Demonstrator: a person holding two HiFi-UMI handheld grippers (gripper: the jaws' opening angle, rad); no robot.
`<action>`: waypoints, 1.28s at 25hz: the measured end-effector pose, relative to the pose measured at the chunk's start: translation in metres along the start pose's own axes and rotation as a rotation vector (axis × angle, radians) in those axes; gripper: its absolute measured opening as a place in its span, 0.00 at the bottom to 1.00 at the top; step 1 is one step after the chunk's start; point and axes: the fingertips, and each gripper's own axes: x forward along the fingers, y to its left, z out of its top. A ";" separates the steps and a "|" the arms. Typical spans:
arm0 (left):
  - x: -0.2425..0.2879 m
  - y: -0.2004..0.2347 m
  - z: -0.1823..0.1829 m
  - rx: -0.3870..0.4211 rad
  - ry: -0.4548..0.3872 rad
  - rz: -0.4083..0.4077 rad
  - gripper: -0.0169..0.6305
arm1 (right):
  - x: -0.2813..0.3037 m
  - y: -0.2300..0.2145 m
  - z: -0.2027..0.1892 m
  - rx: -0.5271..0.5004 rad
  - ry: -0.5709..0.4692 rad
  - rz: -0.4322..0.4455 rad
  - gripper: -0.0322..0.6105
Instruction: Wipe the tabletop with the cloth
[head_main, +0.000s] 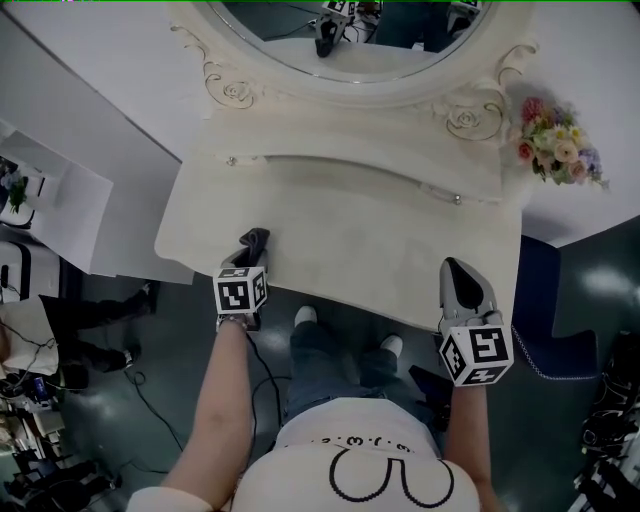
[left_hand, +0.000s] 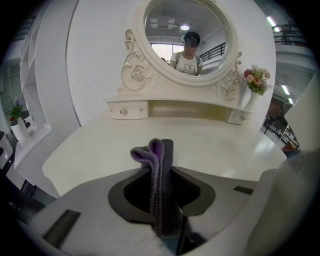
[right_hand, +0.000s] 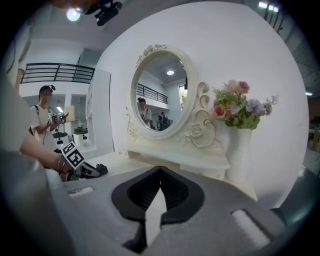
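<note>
The left tool (head_main: 256, 240) is clenched on the folded grey-purple cloth (left_hand: 159, 170), held over the near left part of the desk (head_main: 370, 225). The right tool (head_main: 462, 282) is closed on nothing at the near right edge. The cloth is bunched into a narrow fold, so dragging could tug it loose or wipe only a thin strip. A wide sweep risks knocking the flower vase (head_main: 555, 148).

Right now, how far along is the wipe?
Done: the cloth is clamped in the left gripper. In hand: that gripper sits over the front left of the tabletop. Left: seemingly the whole tabletop; no wiped patch shows. The right gripper is shut and empty at the front right edge.
</note>
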 end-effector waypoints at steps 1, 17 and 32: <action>0.000 -0.007 0.000 -0.003 -0.001 -0.006 0.17 | -0.003 -0.005 -0.001 0.007 -0.001 -0.004 0.05; 0.001 -0.130 -0.002 -0.008 -0.003 -0.118 0.17 | -0.045 -0.056 -0.011 0.059 -0.030 -0.035 0.05; -0.010 -0.243 -0.012 -0.050 -0.026 -0.327 0.17 | -0.083 -0.083 -0.026 0.103 -0.041 -0.082 0.05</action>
